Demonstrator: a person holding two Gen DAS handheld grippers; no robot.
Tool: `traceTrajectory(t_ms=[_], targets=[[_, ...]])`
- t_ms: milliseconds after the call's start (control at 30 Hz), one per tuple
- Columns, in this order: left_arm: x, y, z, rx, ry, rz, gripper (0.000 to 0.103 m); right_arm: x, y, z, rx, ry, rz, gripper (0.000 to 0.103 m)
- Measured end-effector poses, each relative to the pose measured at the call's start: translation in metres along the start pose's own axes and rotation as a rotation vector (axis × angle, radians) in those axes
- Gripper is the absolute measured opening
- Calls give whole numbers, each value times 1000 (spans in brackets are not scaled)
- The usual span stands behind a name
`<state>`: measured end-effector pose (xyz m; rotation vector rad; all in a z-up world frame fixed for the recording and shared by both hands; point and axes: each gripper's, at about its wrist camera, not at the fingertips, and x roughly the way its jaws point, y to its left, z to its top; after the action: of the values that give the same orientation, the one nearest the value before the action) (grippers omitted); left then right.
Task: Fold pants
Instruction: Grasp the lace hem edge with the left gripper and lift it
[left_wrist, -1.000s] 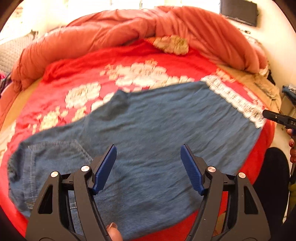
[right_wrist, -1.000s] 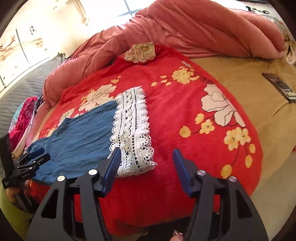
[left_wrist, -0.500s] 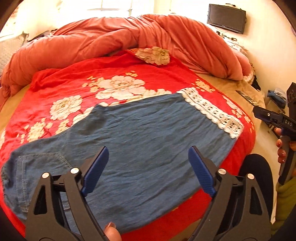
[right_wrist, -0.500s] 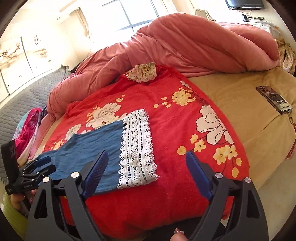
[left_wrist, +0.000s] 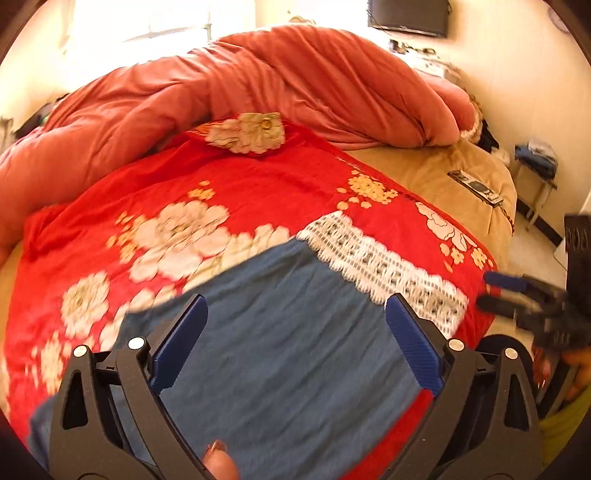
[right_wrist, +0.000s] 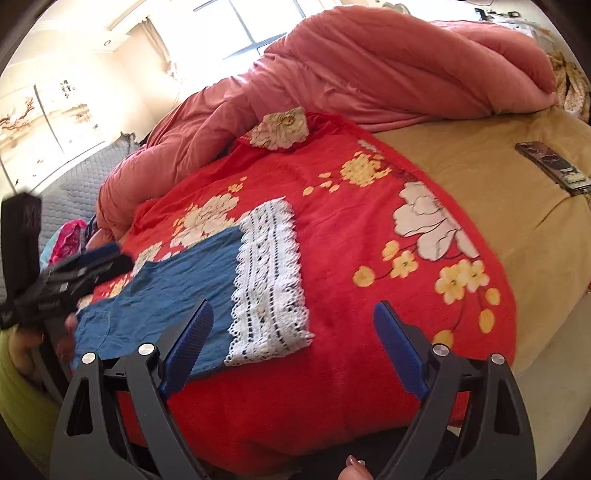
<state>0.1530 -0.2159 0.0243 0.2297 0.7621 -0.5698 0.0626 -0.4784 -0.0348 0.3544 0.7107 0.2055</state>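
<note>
Both claws, left (left_wrist: 295, 314) and right (right_wrist: 293, 321), have just spread wide, apparently clear above the pants (left_wrist: 288, 339)

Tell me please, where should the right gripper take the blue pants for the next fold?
Probably the near corner of the lace hem, coming from the bed's front edge. The pants lie flat, and that corner lies nearest the open right gripper.
</note>
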Motion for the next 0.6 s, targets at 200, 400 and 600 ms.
traceTrajectory(t_ms=[200,400,600], targets=[[42,7,34,14,61,-14,91,12,7,-7,-5,24,14,88],[87,21,54,9,133,-20,91,23,5,-12,20,29,31,87],[122,27,60,-20,191,-67,90,32,7,-13,21,30,45,86]])
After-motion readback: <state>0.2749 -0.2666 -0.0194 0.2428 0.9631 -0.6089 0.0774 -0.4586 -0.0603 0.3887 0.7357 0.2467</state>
